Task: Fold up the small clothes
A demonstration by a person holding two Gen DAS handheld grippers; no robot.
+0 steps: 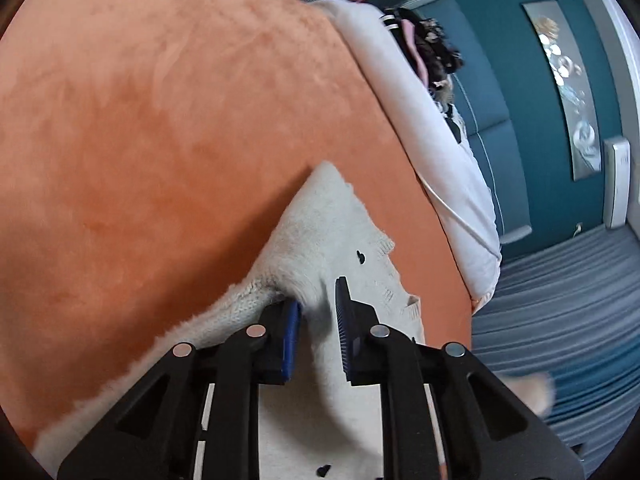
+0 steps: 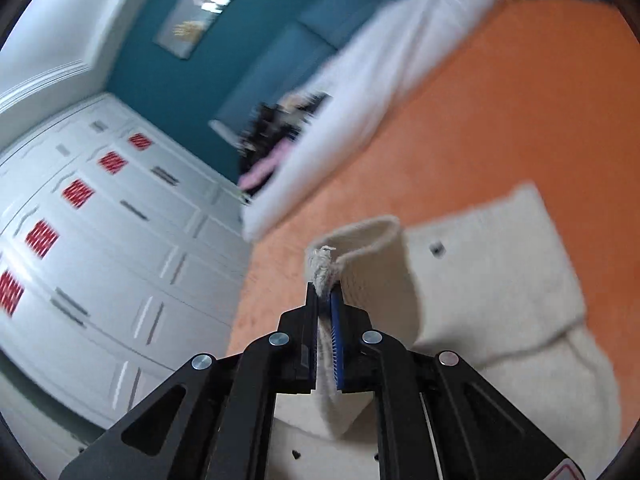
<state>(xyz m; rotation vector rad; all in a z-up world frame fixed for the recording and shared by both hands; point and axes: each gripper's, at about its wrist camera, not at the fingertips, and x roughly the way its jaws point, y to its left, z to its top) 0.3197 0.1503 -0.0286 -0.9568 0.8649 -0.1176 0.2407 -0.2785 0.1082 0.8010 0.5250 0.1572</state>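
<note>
A small cream knit garment (image 1: 320,236) with tiny black hearts lies on the orange bed cover (image 1: 160,120). My left gripper (image 1: 318,300) is open, its jaws a little apart over a raised fold of the knit, which sits between the blue pads (image 1: 342,320). In the right wrist view my right gripper (image 2: 324,292) is shut on a ribbed edge of the same garment (image 2: 500,264), lifting it so the cloth curls over above the flat folded part.
A white pillow (image 1: 420,120) lies along the bed's far edge with a pile of dark and pink clothes (image 1: 432,52) beyond it. White drawers (image 2: 100,240) and a teal wall (image 2: 180,72) stand to the left. Striped blue bedding (image 1: 560,300) lies on the right.
</note>
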